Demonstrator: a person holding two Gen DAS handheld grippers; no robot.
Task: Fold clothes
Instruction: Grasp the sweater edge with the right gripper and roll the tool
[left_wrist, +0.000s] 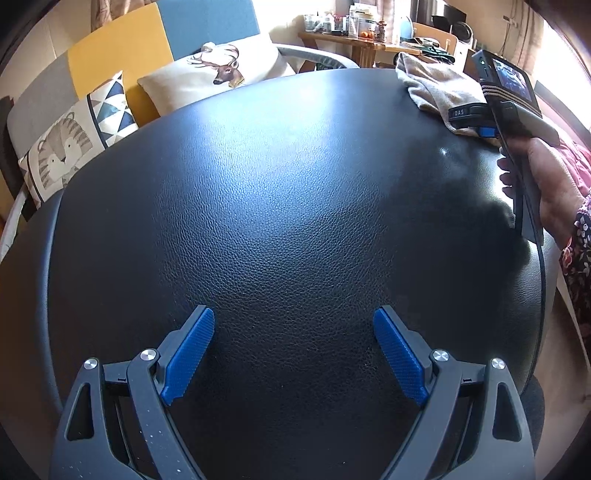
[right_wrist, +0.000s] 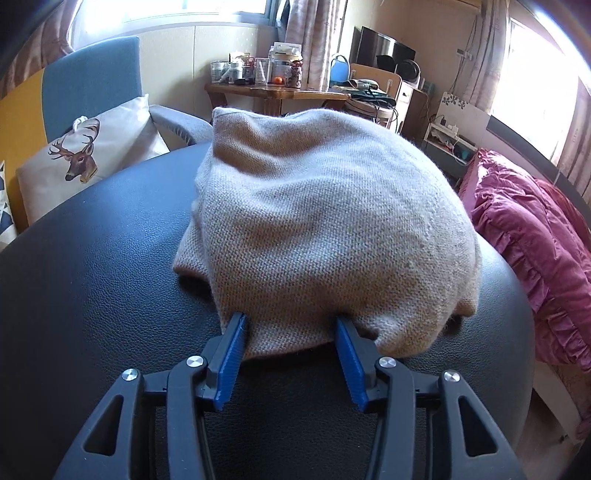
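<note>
Black leather-grained bench (left_wrist: 280, 206) filling both views, curved by the lens, bare across its middle and near side; folded beige knit sweater (right_wrist: 325, 229) lying at the far right corner of the bench, close to the right edge, in a rounded stack with its near hem facing the right wrist camera; pink ruffled bedding (right_wrist: 535, 251) just beyond the bench's right edge; white deer cushion (right_wrist: 85, 158) off the far left edge, against a blue and yellow seat back; tiger cushion (left_wrist: 62, 147) further along that left edge in the left wrist view; cluttered wooden table (right_wrist: 280, 92) well behind the far edge; left gripper (left_wrist: 293, 354) low over the near edge of the bench, blue pads spread wide, nothing between them; right gripper (right_wrist: 291, 347) at the sweater's near hem, pads parted with both tips touching the knit, a band of hem lying between them, not pinched; person's right hand (left_wrist: 543, 184) around that gripper's handle, floral sleeve at the wrist
</note>
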